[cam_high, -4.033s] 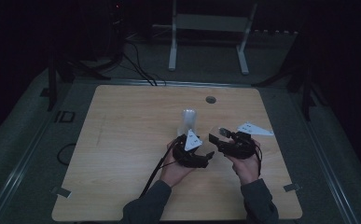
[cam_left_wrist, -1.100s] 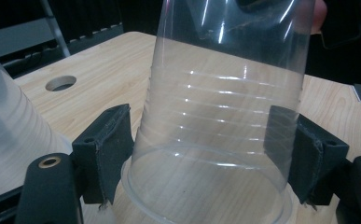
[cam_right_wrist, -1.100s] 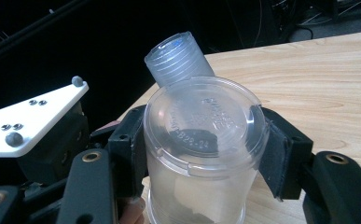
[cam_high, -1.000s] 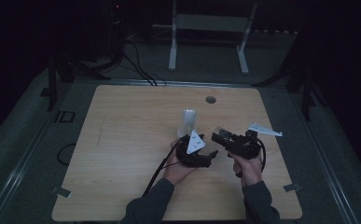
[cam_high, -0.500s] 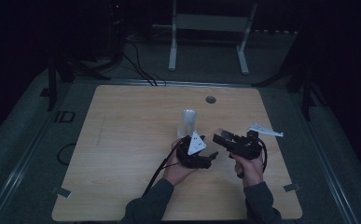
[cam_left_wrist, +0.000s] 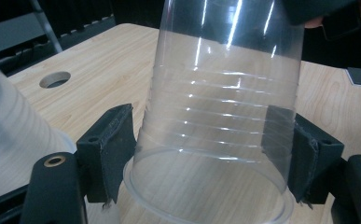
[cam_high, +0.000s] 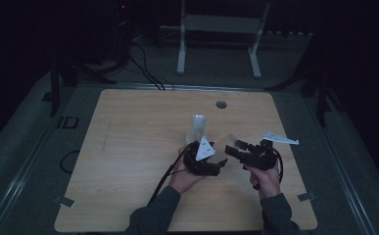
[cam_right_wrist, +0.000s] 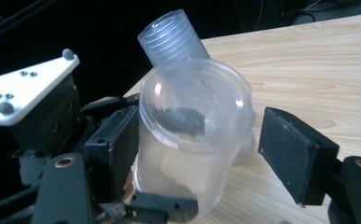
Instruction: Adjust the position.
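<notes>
A clear plastic cup (cam_left_wrist: 215, 135) lies on its side between my two hands, low over the table (cam_high: 128, 147). My left gripper (cam_left_wrist: 201, 149) is shut on it near the rim, a pad on each side. My right gripper (cam_right_wrist: 204, 149) faces the cup's base (cam_right_wrist: 192, 140). Its jaws have just been opening. The cup is still between them, and the right pad (cam_right_wrist: 292, 151) stands apart from it. From above, the left gripper (cam_high: 215, 164) and right gripper (cam_high: 236, 149) meet at the cup (cam_high: 225, 143). A stack of clear cups (cam_high: 197, 126) stands just behind them.
The same stack of cups (cam_right_wrist: 173, 37) rises behind the held cup. A round hole (cam_high: 221, 104) is cut in the table near its far edge. Beyond the table stands a white metal frame (cam_high: 182, 44), with cables on the floor at the back left.
Since four seconds ago my right hand has shifted a little to the right and turned. Over the last second both hands have kept their place by the cup.
</notes>
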`<state>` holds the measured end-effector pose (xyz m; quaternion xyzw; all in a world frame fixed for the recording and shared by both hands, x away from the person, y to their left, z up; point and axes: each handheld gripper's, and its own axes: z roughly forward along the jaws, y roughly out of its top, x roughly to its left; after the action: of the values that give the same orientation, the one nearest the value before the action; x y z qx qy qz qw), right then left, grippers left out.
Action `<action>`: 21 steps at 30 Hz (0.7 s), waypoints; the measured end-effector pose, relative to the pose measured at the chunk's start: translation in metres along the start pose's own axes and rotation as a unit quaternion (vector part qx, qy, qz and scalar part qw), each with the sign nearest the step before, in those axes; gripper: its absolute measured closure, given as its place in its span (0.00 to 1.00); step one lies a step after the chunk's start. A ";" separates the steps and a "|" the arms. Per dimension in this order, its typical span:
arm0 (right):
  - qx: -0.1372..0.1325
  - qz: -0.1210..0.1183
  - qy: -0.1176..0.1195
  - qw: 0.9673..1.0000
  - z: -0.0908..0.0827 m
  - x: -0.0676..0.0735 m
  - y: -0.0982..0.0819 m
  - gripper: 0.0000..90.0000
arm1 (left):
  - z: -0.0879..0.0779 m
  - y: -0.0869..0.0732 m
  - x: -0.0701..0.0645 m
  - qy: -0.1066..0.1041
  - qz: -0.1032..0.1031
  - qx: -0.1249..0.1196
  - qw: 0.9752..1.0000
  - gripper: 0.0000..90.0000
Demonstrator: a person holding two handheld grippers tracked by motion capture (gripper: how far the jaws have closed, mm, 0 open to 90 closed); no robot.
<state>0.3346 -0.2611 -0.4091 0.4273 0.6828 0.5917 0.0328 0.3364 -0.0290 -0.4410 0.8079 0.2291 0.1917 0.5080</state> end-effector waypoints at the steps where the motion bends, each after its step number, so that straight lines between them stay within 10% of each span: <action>1: 0.002 -0.002 0.001 1.000 -0.001 0.000 0.000 0.31 | -0.001 0.000 0.001 -0.001 0.001 0.002 1.000 0.29; 21: 0.050 -0.034 0.000 0.998 -0.018 -0.005 0.002 0.28 | -0.013 0.001 0.014 -0.016 0.005 0.007 1.000 0.30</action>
<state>0.3286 -0.2785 -0.4044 0.4048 0.7255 0.5557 0.0319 0.3412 -0.0119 -0.4333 0.8156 0.2181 0.1802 0.5047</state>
